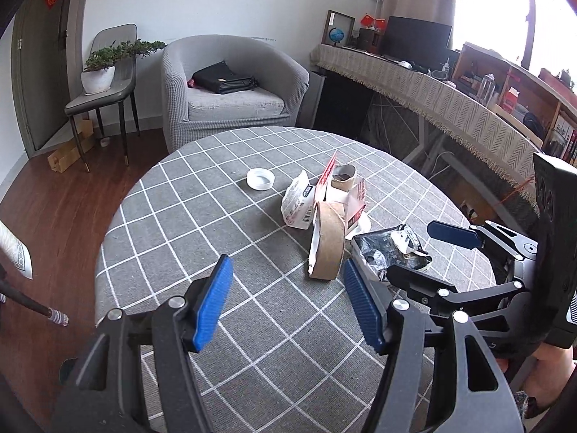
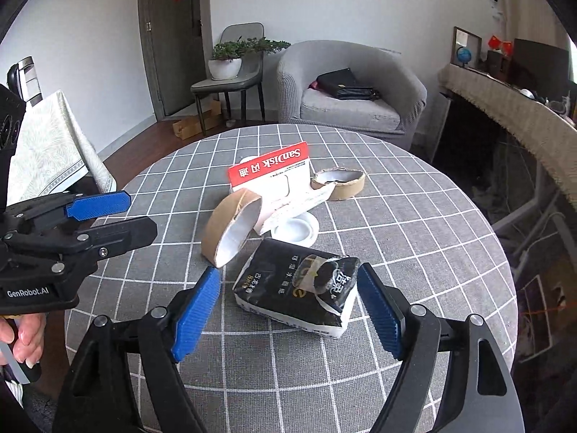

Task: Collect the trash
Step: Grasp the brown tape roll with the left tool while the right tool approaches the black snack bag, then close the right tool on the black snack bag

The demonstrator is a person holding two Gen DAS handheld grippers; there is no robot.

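- One round table [image 2: 414, 252] with a grey checked cloth carries all the trash; I place everything else against it.
- Two cardboard tape cores sit on it: the big tape core [image 2: 232, 229] stands on edge near the middle of the table, and the small tape core [image 2: 339, 183] lies flat toward the table's far side.
- One red-and-white card package [image 2: 274, 176] stands tilted at the table's middle, just behind the big core.
- Two white plastic lids: one white lid [image 2: 297, 231] lies at the table's middle, partly under the card package, and the other lid [image 1: 260, 179] lies alone toward the far left of the table as the left camera sees it.
- One crumpled black wrapper [image 2: 299, 292] lies on the near part of the table, just beside the big core.
- Two grippers hover over the table's near edge. The right gripper [image 2: 288, 310] has its blue pads spread wide on either side of the black wrapper, with a gap at each pad, so nothing is clamped.
- The left gripper [image 1: 285, 306] is spread wide too, with only cloth between its pads, the big core just beyond them.
- One grey armchair [image 2: 357, 86] with a black bag [image 2: 346, 84] stands beyond the table's far edge.
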